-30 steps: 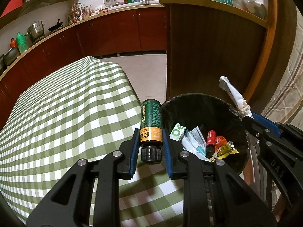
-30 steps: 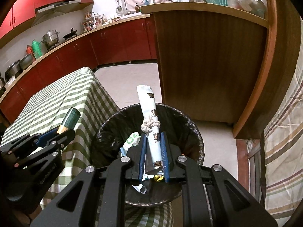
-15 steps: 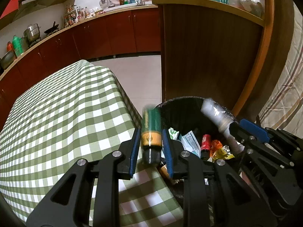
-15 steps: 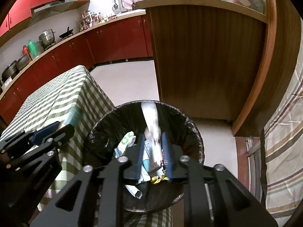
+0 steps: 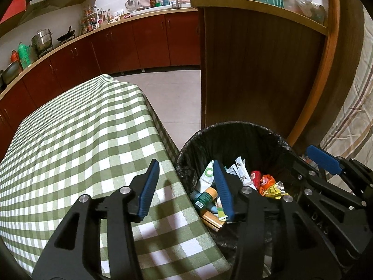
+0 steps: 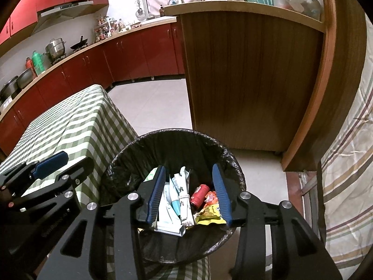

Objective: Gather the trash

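Observation:
A black-lined trash bin (image 5: 233, 130) (image 6: 177, 135) stands beside the table's corner. My left gripper (image 5: 186, 170) is open and empty over the bin's left rim. The green bottle (image 5: 205, 197) lies inside the bin among wrappers. My right gripper (image 6: 188, 179) is open and empty above the bin. The rolled white paper (image 6: 184, 196) lies in the bin beside a red can (image 6: 200, 194) and yellow wrappers (image 6: 211, 212). The right gripper also shows in the left wrist view (image 5: 321, 161), and the left gripper shows in the right wrist view (image 6: 50, 163).
The table with a green checked cloth (image 5: 81, 144) (image 6: 70, 121) is left of the bin. A wooden counter (image 5: 256, 70) stands behind the bin. A striped curtain (image 6: 345, 163) hangs at the right. Red kitchen cabinets (image 5: 116, 46) line the far wall.
Both grippers opened. The green bottle dropped from the left gripper into the bin, and the rolled paper dropped from the right gripper into the bin.

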